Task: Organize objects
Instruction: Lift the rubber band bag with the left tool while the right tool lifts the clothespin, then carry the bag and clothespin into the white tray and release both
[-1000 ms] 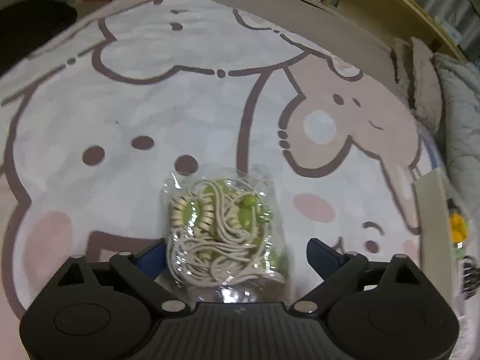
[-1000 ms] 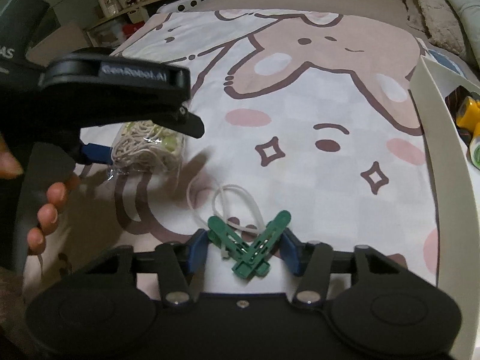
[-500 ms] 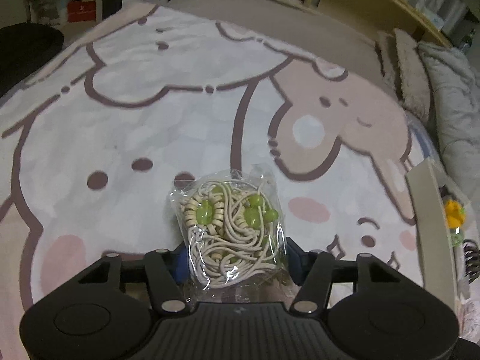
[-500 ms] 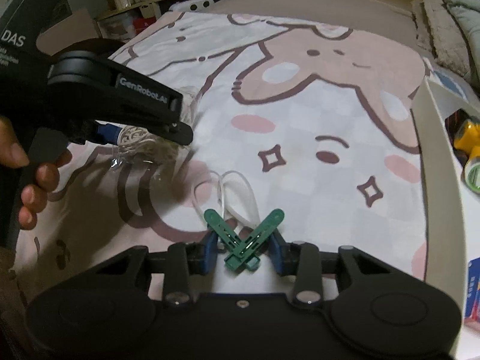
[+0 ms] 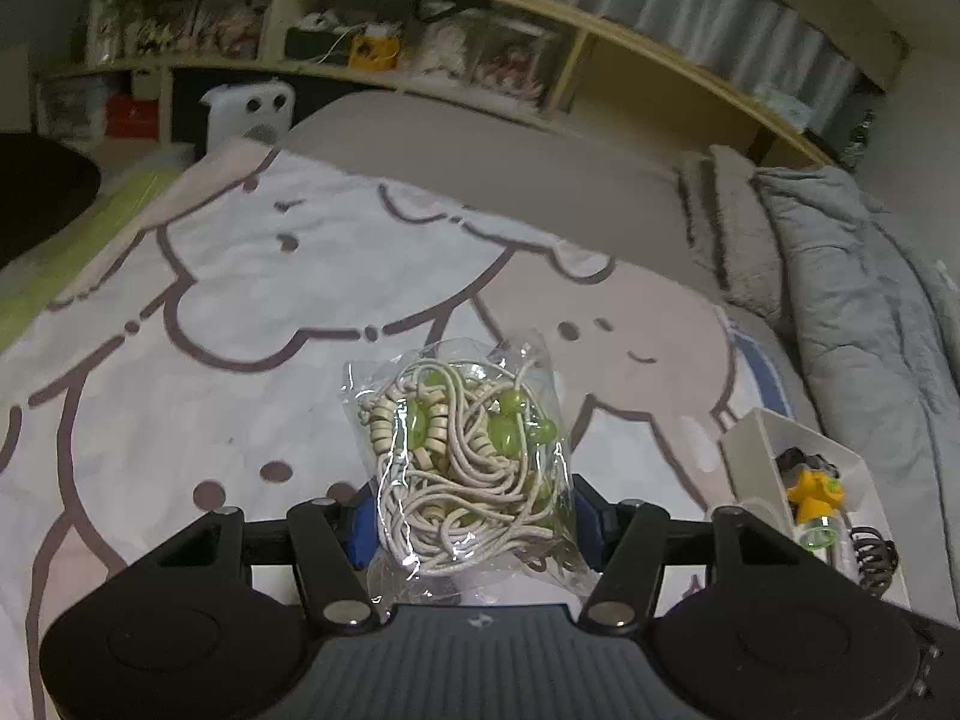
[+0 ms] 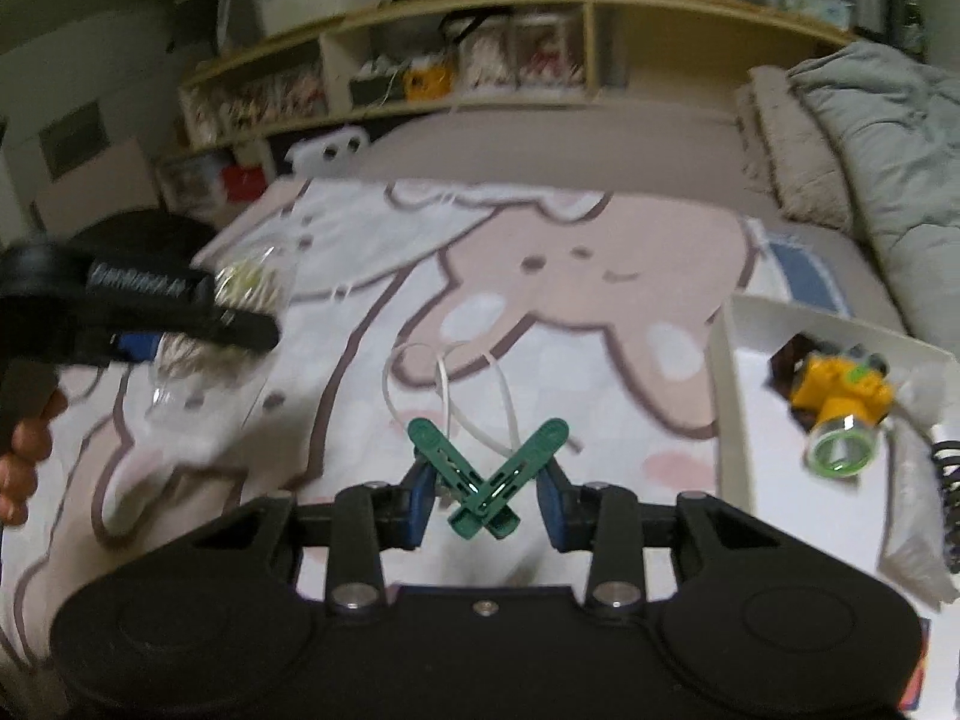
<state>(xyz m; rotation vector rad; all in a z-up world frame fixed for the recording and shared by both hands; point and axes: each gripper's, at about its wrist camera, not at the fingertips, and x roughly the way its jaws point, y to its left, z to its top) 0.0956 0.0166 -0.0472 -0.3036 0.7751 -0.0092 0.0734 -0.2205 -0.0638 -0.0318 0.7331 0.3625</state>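
Fingers of the left gripper (image 5: 471, 519) pinch the bag of beaded cord (image 5: 462, 456); the right gripper (image 6: 485, 498) clamps 2 green clips (image 6: 489, 477), lifted, likely bound for the white tray (image 6: 729, 396) at 3 o'clock.

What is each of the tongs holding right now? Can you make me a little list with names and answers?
left tongs: shut on the clear bag of beads and cord
right tongs: shut on the green clip, white loops hanging from it
both things: lifted off the cartoon blanket
white box: at the right, holds a yellow toy
behind the bed: wooden shelf
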